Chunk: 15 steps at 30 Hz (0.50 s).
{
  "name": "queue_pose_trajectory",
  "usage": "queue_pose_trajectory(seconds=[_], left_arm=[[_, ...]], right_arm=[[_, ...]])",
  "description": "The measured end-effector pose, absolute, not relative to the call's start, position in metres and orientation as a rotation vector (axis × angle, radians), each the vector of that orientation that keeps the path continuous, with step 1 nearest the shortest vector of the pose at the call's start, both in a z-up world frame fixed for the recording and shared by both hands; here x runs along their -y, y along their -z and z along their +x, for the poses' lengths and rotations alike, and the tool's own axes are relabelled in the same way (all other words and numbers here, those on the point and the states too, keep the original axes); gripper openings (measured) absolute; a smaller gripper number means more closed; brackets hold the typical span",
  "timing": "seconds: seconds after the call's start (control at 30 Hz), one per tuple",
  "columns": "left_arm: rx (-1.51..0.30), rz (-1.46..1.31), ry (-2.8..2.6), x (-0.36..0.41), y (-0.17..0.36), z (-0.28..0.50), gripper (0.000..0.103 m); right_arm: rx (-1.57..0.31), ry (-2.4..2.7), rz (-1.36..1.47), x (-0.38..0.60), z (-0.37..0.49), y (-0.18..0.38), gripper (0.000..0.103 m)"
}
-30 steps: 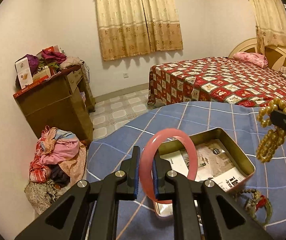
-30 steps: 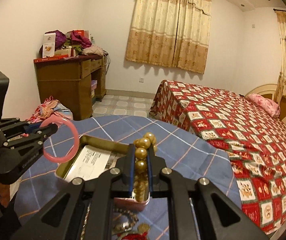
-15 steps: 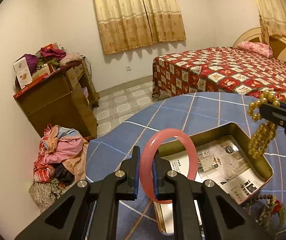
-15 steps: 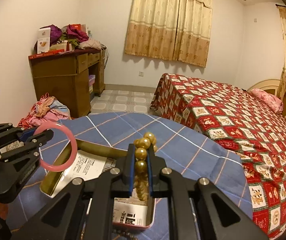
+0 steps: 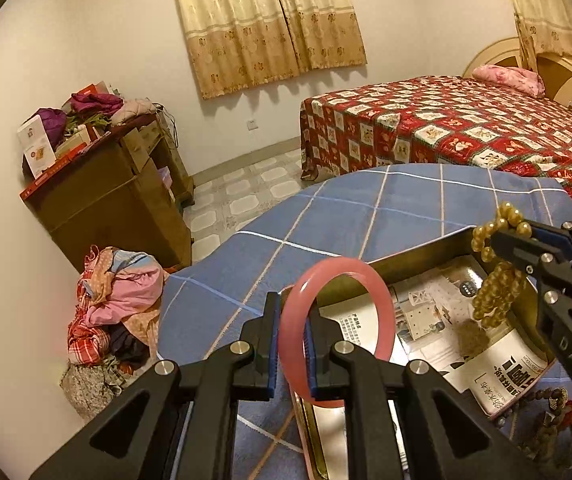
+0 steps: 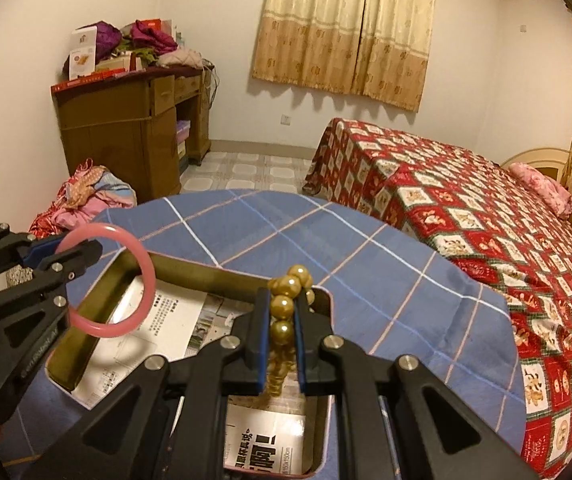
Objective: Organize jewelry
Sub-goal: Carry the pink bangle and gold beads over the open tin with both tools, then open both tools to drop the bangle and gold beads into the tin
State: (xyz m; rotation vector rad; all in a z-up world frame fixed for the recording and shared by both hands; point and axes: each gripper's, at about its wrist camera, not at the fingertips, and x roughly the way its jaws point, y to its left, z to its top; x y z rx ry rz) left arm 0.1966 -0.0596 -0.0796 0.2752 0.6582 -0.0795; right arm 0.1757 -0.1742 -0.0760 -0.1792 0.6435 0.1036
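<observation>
Left gripper [image 5: 290, 350]: clamped on the pink bangle [image 5: 336, 328], which stands upright between the pads, most of the ring jutting ahead of the jaws.
Right gripper [image 6: 281, 344]: pinched on the gold bead bracelet [image 6: 283, 312], a few beads above the jaws, the rest dangling below.
Tin [image 6: 189, 270]: open, paper-lined, right under both loads; the bangle hangs over its near-left corner, the beads over its middle.
Risk, bangle: smooth and round in a narrow pinch, so it could pivot or squirt out. Released from this height, it likely clacks onto the rim and rolls onto the blue checked cloth [image 6: 326, 236].
Risk, beads: the loose tail may swing and snag the tin wall, or drape over the rim.
Risk, grippers: close together over one tin, so lowering both at once invites a knock.
Edges: tin walls below the jaws; table edge well ahead.
Open room: bare cloth beyond the tin, clear air above it.
Still out: a dark bead string [image 5: 554, 424] lies on the cloth beside the tin.
</observation>
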Motion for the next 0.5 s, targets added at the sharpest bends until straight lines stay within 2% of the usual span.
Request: queue_pose_trajectory(seconds=[0.5], left_arm=[[-0.688, 0.310, 0.078, 0.064, 0.097, 0.200, 0.010]], right_arm=[[-0.722, -0.096, -0.185, 0.175, 0.184, 0.100, 0.013]])
